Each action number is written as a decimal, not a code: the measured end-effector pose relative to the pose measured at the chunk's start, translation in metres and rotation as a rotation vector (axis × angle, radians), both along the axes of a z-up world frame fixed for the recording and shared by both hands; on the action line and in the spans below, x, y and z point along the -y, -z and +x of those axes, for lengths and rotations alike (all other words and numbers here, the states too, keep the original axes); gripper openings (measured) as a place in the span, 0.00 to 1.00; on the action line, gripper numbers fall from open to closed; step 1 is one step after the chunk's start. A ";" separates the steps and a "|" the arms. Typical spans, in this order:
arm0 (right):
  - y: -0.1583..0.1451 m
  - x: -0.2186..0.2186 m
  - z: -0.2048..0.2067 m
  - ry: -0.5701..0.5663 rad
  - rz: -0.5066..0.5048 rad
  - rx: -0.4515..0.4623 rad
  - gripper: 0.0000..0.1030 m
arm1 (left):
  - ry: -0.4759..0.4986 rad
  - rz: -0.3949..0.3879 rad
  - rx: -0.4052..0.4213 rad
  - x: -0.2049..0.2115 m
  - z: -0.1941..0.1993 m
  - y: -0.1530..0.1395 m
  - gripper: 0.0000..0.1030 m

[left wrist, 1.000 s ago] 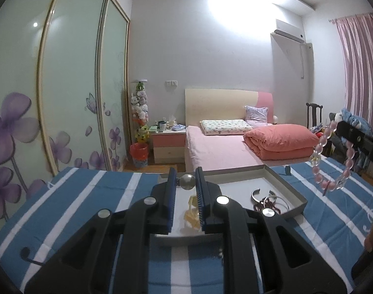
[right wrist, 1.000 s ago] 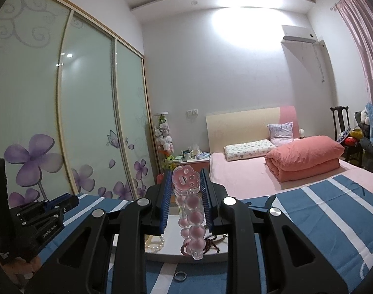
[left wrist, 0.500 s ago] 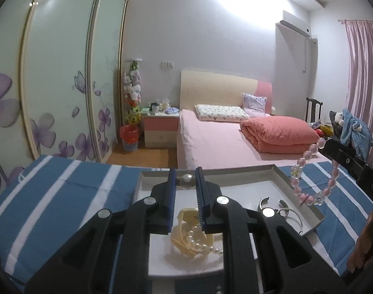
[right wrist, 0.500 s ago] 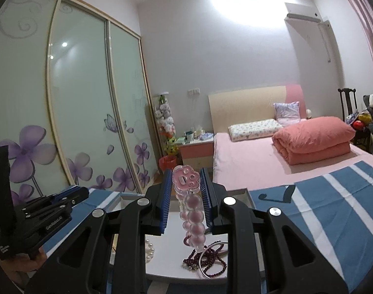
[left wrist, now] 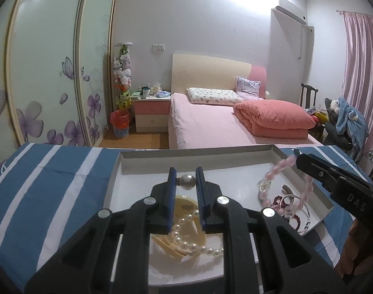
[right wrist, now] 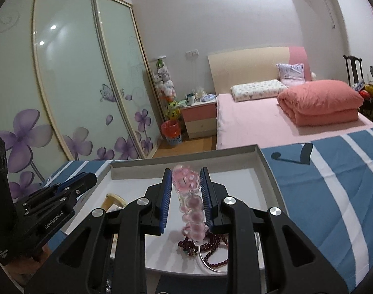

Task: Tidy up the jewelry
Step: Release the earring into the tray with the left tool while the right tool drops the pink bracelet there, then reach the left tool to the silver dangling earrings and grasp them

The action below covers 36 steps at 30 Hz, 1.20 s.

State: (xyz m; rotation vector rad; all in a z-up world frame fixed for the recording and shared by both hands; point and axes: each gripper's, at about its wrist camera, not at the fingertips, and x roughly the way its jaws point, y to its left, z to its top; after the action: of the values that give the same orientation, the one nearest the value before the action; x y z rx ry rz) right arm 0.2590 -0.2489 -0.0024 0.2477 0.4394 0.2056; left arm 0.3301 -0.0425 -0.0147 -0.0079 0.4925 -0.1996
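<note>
A shallow white tray (left wrist: 235, 158) lies on the blue-and-white striped cloth. My left gripper (left wrist: 185, 181) is shut on a grey pearl (left wrist: 188, 181), held low over the tray above a string of white pearls (left wrist: 193, 235) on a cream hair clip (left wrist: 181, 203). My right gripper (right wrist: 185, 180) is shut on a pink bead bracelet (right wrist: 190, 210), whose lower end hangs down to the dark red beads (right wrist: 211, 245) and silver bangle in the tray (right wrist: 267, 171). The bracelet (left wrist: 272, 174) and right gripper also show in the left wrist view.
The striped cloth (left wrist: 39, 186) spreads on both sides of the tray. Beyond it are a pink bed (left wrist: 211, 125), a nightstand (left wrist: 151, 115), a red bin (left wrist: 119, 122) and sliding wardrobe doors (left wrist: 46, 73). The left gripper's body (right wrist: 39, 210) sits left of the tray.
Both grippers have come down and forward over the tray. The pink bracelet now hangs into the tray, its end among the dark beads. The grey pearl stays gripped.
</note>
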 end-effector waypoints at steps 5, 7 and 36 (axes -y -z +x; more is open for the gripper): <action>-0.005 0.002 -0.004 0.016 0.015 0.022 0.47 | -0.004 -0.013 0.000 -0.004 0.001 0.001 0.23; -0.007 0.003 -0.005 0.015 0.019 0.026 0.47 | -0.007 -0.016 0.004 -0.005 0.000 -0.002 0.23; -0.013 0.013 -0.087 0.014 0.037 0.029 0.47 | 0.236 0.104 -0.288 0.013 -0.086 0.045 0.40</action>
State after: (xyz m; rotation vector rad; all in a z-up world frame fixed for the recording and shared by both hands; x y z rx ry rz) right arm 0.1720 -0.2622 0.0108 0.2839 0.4048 0.2039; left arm 0.2443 -0.0555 -0.0598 0.1248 0.7912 -0.4068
